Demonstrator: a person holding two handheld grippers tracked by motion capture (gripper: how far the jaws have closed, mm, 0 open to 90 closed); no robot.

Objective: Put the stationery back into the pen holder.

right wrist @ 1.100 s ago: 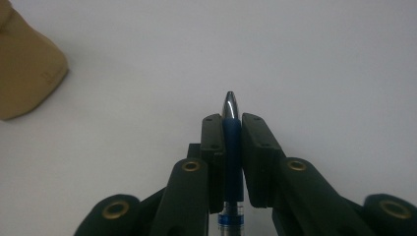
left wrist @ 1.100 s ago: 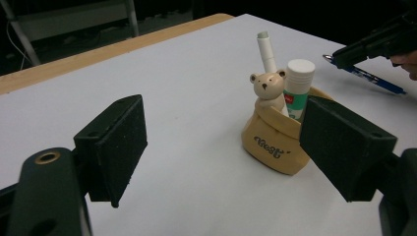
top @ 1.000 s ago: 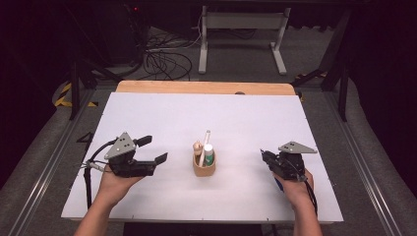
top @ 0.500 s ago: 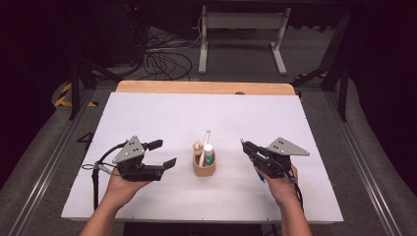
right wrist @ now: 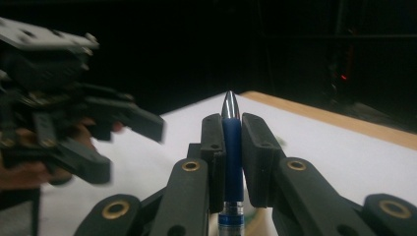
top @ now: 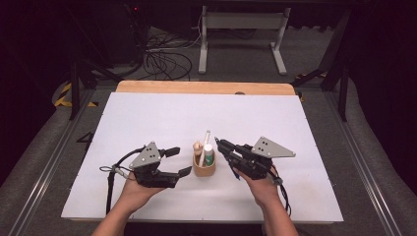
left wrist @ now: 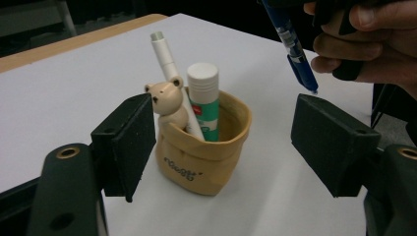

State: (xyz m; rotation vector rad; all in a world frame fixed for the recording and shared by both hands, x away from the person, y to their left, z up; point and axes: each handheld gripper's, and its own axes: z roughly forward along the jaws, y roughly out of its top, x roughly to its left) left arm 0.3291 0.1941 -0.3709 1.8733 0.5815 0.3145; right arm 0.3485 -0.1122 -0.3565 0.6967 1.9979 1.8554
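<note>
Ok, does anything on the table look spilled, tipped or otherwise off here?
Nothing stands out. The tan pouch sits upright holding a glue stick, white pen and bear figure; the right tool grips a blue pen.

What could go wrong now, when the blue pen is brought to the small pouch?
The pouch is soft and light, and the left gripper stands open around it without pressing, so a push may tip it. The blue pen in the right gripper could also strike the glue stick.

room: dark, lit mainly over the table | floor [top: 305,54]: grey carpet | top centre: white metal stand [top: 241,34] | upper left: black cable tangle [top: 164,59] | far table edge: wooden strip [top: 196,87]
</note>
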